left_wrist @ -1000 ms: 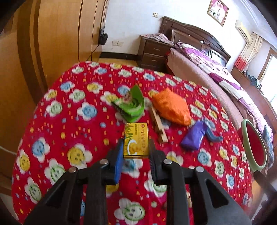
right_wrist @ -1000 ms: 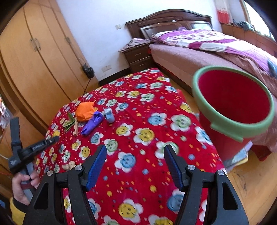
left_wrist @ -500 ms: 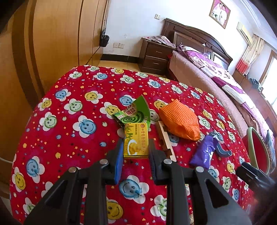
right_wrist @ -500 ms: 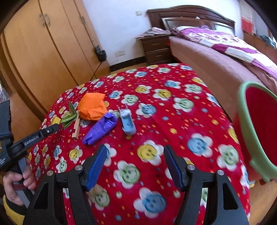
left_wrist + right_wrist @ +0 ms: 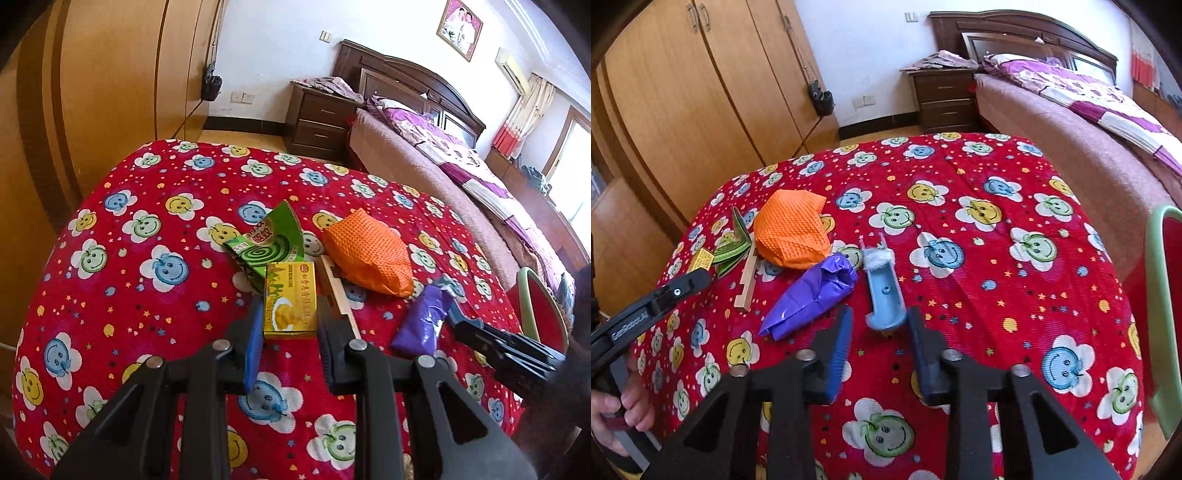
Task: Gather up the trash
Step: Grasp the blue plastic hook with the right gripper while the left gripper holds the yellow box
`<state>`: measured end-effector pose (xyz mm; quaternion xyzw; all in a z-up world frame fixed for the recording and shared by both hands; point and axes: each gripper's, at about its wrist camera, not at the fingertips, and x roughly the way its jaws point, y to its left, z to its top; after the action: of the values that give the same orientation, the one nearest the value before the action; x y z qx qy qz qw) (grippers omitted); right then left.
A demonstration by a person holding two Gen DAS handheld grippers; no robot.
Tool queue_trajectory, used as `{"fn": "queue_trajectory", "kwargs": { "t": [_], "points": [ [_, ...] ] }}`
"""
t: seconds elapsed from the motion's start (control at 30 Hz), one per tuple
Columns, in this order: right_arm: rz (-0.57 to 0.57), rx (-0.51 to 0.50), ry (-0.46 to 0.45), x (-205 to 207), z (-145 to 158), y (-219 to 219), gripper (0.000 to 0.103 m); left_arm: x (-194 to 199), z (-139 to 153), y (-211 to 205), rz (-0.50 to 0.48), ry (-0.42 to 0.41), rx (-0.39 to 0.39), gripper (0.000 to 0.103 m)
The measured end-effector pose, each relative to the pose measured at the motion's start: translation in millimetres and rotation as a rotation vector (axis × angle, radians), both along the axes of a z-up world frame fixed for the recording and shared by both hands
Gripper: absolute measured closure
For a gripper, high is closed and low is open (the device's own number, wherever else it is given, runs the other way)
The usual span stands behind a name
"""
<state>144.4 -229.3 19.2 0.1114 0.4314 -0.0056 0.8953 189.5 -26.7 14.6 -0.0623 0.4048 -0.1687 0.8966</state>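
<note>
Trash lies scattered on the desk (image 5: 997, 258) with its red flowered cloth, and two pieces are already between jaws. Your left hand-held gripper (image 5: 290, 328) is pinching the yellow box (image 5: 290, 301) across its sides, pads pressed on both long edges; keep that squeeze even so the thin card does not buckle. Your right hand-held gripper (image 5: 879, 330) is closing around the near end of the blue plastic piece (image 5: 884, 291), which sits between the pads, though I cannot tell that they bite yet; finish the squeeze low on the thick base at 6 o'clock, not up by the thin prongs at 12 o'clock, and lift straight so it does not snag the purple bag (image 5: 812, 295) lying just beside it at 9 o'clock. From that same view, the orange bag (image 5: 792, 229), the wooden strip (image 5: 748, 277) and the green carton (image 5: 733, 245) wait around 10 o'clock. For dropping, the red bin with a green rim (image 5: 1160, 295) stands off the desk edge at 3 o'clock; only a sliver of its red inside shows, so whether anything lies in it cannot be told
</note>
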Motion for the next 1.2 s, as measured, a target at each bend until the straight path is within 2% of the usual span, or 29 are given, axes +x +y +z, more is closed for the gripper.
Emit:
{"fn": "queue_trajectory", "kwargs": {
  "t": [0.33,0.67,1.2],
  "points": [
    [-0.027,0.052,-0.038,-20,7,-5,0.08,-22,12,-1,-0.028,-0.019,-0.032,0.076],
    [-0.077,0.117,-0.116,-65,30,-14,0.08,-49,24,-14,-0.078,-0.018,-0.066,0.076],
    [-0.132,0.157,-0.209,-133,57,-22,0.08,-89,38,-18,-0.102,-0.026,-0.11,0.076]
  ]
}}
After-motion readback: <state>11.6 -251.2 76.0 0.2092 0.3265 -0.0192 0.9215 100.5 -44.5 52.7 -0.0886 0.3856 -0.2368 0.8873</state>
